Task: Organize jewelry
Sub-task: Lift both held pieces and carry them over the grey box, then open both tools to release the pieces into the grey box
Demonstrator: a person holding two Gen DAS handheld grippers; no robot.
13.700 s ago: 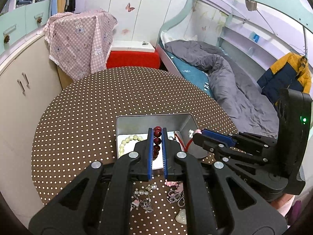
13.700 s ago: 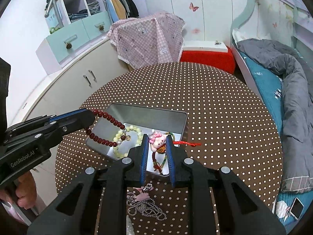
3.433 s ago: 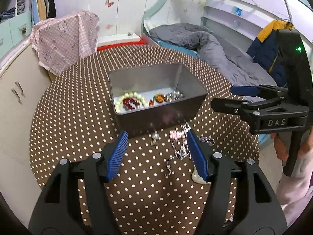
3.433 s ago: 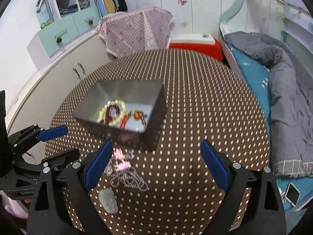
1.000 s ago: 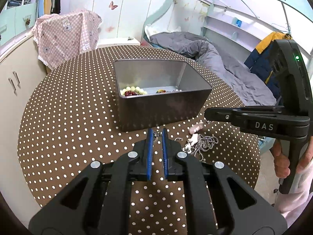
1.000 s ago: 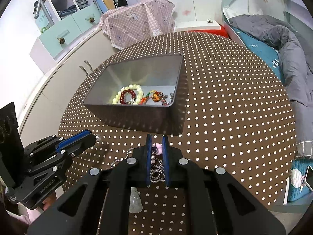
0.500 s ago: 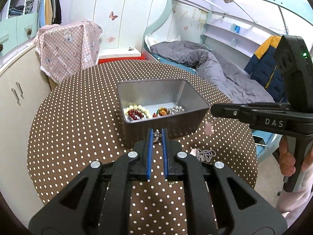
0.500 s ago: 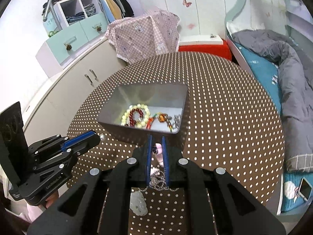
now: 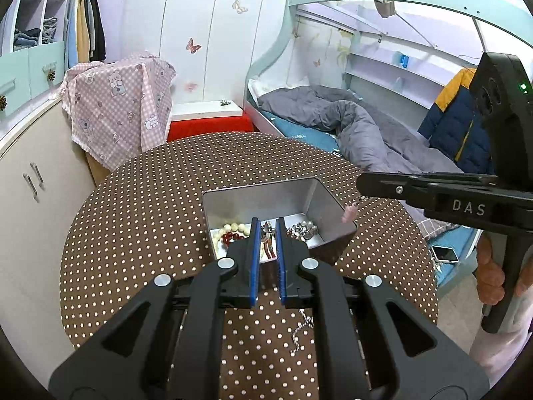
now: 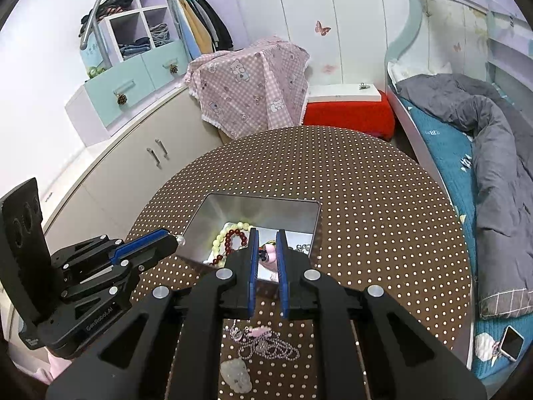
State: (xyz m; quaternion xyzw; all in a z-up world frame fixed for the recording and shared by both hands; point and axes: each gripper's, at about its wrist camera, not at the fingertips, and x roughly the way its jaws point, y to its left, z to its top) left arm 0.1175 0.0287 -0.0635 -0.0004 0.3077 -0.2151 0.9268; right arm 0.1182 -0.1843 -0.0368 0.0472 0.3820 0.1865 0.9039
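Note:
An open metal tin [image 9: 266, 200] stands on the round polka-dot table [image 9: 140, 206]; inside lie a pale bead bracelet [image 10: 221, 238], a red bead bracelet [image 10: 235, 238] and silver pieces [image 9: 303, 228]. My left gripper [image 9: 266, 225] hangs over the tin's near edge, shut on a small silver-and-pearl earring [image 10: 181, 240]. My right gripper [image 10: 266, 235] is also above the near edge, shut on a pink charm [image 10: 269, 256] that dangles at the tin's right rim [image 9: 349, 215]. On the cloth in front lie a silver chain [image 10: 266, 346] and a pale jade pendant [image 10: 235, 375].
A bed with a grey duvet [image 10: 493, 173] runs along the right of the table, and a phone [image 10: 509, 343] lies at its near corner. Beige cabinets [image 10: 140, 166] stand to the left. A hand [image 9: 489, 273] grips the right gripper's handle.
Both grippers have risen from the cloth with their pieces and now hang above the tin's near edge. The chain and pendant stay on the table.

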